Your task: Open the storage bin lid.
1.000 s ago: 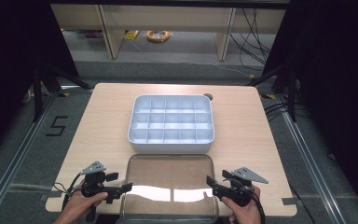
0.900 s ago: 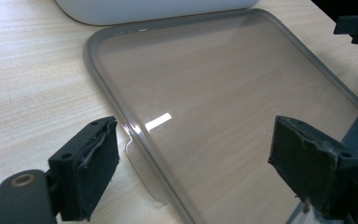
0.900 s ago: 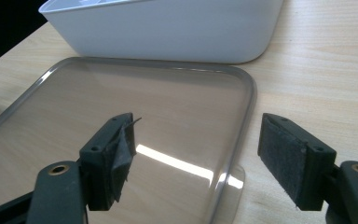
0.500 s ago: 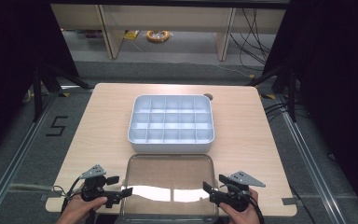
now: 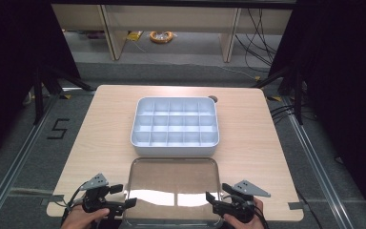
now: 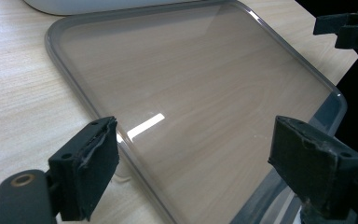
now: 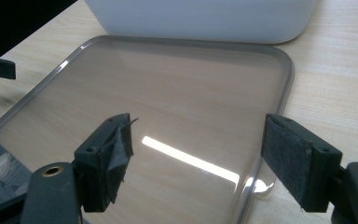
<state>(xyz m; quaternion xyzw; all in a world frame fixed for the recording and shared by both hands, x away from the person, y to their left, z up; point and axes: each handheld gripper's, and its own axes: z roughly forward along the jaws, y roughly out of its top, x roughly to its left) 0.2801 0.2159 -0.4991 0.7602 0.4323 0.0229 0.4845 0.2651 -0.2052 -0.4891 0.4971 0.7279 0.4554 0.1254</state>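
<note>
Now, at the bottom of the high view, the left gripper (image 5: 122,202) and the right gripper (image 5: 214,202) sit at the near corners of a clear lid (image 5: 174,191) that lies flat on the wooden table (image 5: 109,124). Both point inward toward each other across the lid. Each has its jaws spread wide and grips nothing: in the left gripper view the pads (image 6: 94,165) straddle the lid's near edge, and in the right gripper view the pads (image 7: 299,154) frame the lid's near right corner.

The lid's front edge reaches the table's front edge and overhangs it slightly at one corner, as the left gripper view shows. Its far edge lies just beside the white divided tray (image 5: 175,126), which sits in the middle of the frame; whether the two touch, I cannot tell. Bare tabletop runs along the left and right of both tray and lid, and more lies beyond the tray toward the upper edge, where a small round hole (image 5: 213,99) sits near the tray's upper right corner.

Compared with a second ago, both grippers have slid down the frame toward the table's front edge and drawn closer to the lid's near corners. Tray and lid have not shifted.
</note>
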